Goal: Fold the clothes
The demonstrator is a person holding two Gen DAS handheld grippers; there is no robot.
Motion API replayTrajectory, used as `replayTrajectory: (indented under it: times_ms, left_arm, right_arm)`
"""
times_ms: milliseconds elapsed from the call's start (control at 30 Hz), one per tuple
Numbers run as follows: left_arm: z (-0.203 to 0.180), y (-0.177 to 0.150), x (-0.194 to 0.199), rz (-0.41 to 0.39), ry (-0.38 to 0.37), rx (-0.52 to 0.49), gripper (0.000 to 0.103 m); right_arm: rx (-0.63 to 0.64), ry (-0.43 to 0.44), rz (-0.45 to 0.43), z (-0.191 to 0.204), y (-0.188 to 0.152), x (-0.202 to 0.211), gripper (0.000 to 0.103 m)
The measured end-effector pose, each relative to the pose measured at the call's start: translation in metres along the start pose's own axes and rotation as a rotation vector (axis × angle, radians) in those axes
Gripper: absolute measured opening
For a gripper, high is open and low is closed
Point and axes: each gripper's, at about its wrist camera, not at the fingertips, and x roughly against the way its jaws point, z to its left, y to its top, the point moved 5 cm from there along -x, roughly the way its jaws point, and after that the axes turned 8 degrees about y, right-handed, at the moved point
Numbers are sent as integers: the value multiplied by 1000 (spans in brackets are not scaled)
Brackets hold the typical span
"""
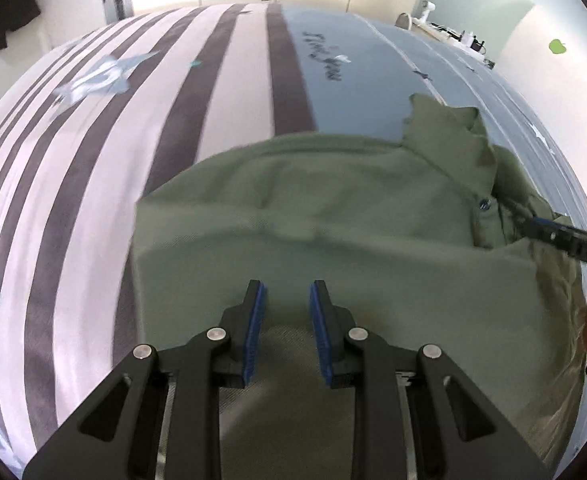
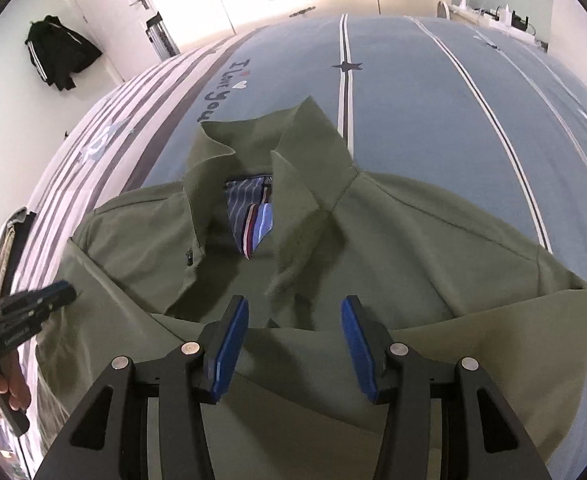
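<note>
A bed [image 2: 433, 92] with a blue and striped cover (lettering across it) carries the olive polo shirt [image 2: 373, 240], lying flat, collar [image 2: 253, 140] away from the person. The right claw [image 2: 293, 340] hovers released over the shirt's front. The left claw [image 1: 287, 312], narrowly parted, grasps nothing above the shirt's side.

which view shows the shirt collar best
The right wrist view: the collar faces the camera, spread open, with the striped lining visible inside. The left wrist view catches the collar only side-on at the shirt's far right edge, blurred, its lining hidden.
</note>
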Motion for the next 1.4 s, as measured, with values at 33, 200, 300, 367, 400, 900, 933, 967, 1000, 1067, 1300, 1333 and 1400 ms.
replayTrajectory:
  times_ms: [33,200,300,367,400,900,933,967,1000,1067,1300,1333,1400]
  left_arm:
    - [4,-3,1,-1,1,-1,21]
    - [8,-13,6,-8,-2,-12,21]
    - [10,-13,6,-6,-7,4,21]
    - [12,-14,8,-8,-7,4,21]
    - [13,-14,8,-9,-8,8,21]
    - [17,-22,14,1,-30,33,21]
    - [17,-22,14,-1,-32,32,21]
    - [16,-22,15,-1,-33,31,21]
    - [16,-22,15,0,-33,31,21]
    - [15,-22,15,2,-34,39,21]
    - [13,-22,16,-2,-35,38,21]
    - [13,-22,15,-1,-34,39,21]
    - [14,-23,15,0,-33,42,21]
  right_arm:
    - [-4,1,-1,1,1,0,45]
    - [15,-15,50,6,4,-16,19]
    - [9,20,61,12,13,-26,4]
    - [6,44,59,19,21,-30,4]
    - [7,50,59,23,25,-32,4]
    - [-126,135,41,5,49,-22,26]
    - [-113,145,18,5,52,-13,28]
    - [-107,143,0,2,53,-6,28]
    - [-102,140,-17,0,54,2,28]
    - [-87,129,-14,-1,53,3,28]
    - [-39,21,104,-2,34,-14,28]
    - [-33,31,129,1,32,-19,28]
    - [2,12,166,8,31,-31,28]
